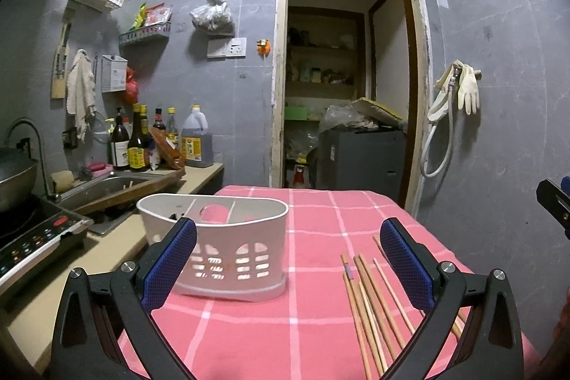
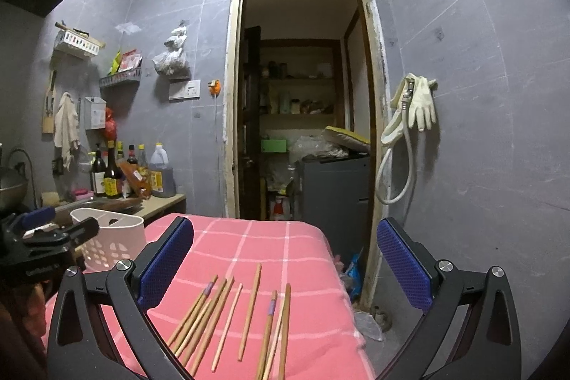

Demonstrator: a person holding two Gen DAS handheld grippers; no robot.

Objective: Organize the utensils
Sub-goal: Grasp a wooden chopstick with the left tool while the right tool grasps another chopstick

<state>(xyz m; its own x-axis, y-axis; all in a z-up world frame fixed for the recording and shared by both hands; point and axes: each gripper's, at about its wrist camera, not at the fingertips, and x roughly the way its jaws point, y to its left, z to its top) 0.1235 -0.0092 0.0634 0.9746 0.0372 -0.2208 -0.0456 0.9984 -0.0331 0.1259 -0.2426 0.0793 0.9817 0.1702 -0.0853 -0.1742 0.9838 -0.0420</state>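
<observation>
Chopsticks point(image 2: 228, 319): a loose bunch of wooden sticks lying flat on the pink checked tabletop point(image 2: 285, 248), on its right side.
Long way of the sticks: they point away from the cameras, toward the doorway, fanned out a little.
White holder point(image 1: 228, 251): a plastic utensil basket with holes, standing upright on the left part of the tabletop, apart from the sticks. I see nothing in it.
Right tongs point(image 2: 285, 259): spread wide, holding nothing. The sticks lie right below and between the two blue pads.
Left tongs point(image 1: 288, 259): spread wide too, holding nothing. The holder sits just by the left pad; the sticks are off to the right.
Nearer hand: the right one, I think, should pick up the sticks.
Way to go: from the sticks, left to the holder.
</observation>
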